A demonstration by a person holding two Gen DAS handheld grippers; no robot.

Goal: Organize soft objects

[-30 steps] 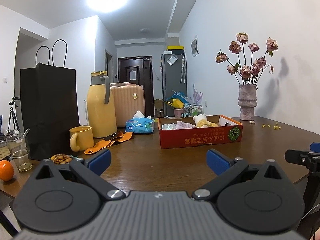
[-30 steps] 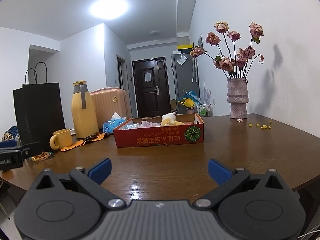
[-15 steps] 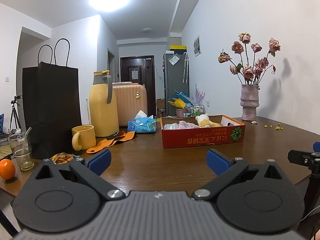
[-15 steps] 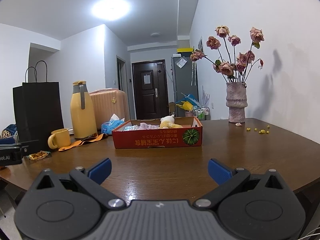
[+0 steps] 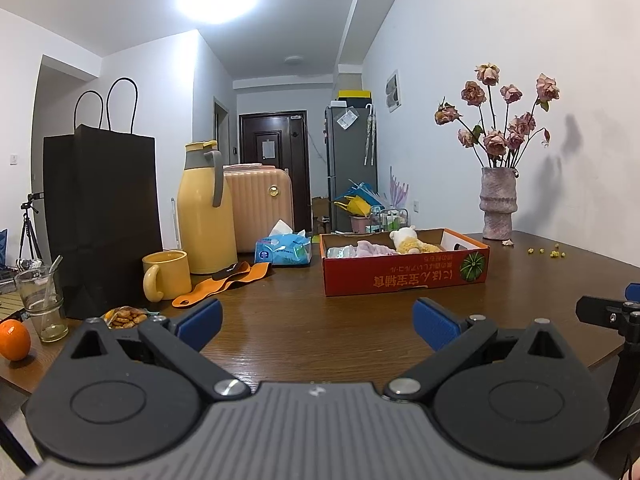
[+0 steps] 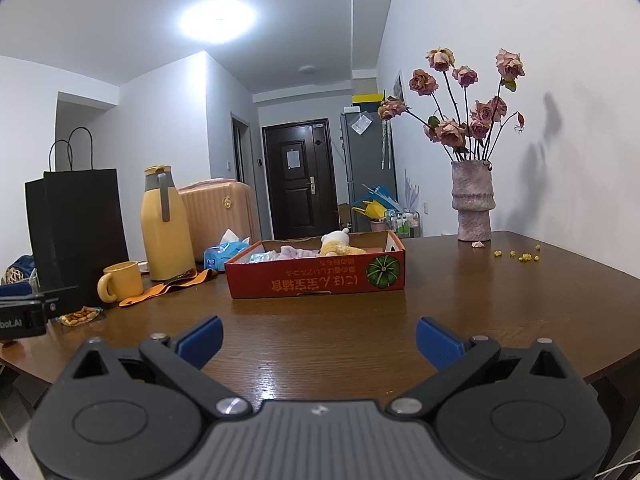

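Two handheld claws hover over the near edge of a dark wooden counter [image 5: 320, 328], both empty. The left claw [image 5: 318, 322] has its blue-padded fingers spread wide apart; the right claw [image 6: 319, 338] is spread just as wide, nothing between its pads.

Toward the middle of the counter sits a shallow red cardboard box [image 5: 404, 274] printed with a green pumpkin. Inside it lie a yellow-and-white plush toy [image 5: 408, 240], near the box's right end, and beside it a pale pink soft cloth [image 5: 370, 247]; what else the box holds is too low to make out.

Along the counter's left side stand a black paper bag [image 5: 102, 220], a yellow thermos jug [image 5: 204, 208], a yellow mug [image 5: 166, 274] and a blue tissue pack [image 5: 284, 249], with an orange strap [image 5: 224, 284] lying flat between mug and box. At the far right corner a grey vase of dried pink roses [image 5: 498, 208] stands by the wall.
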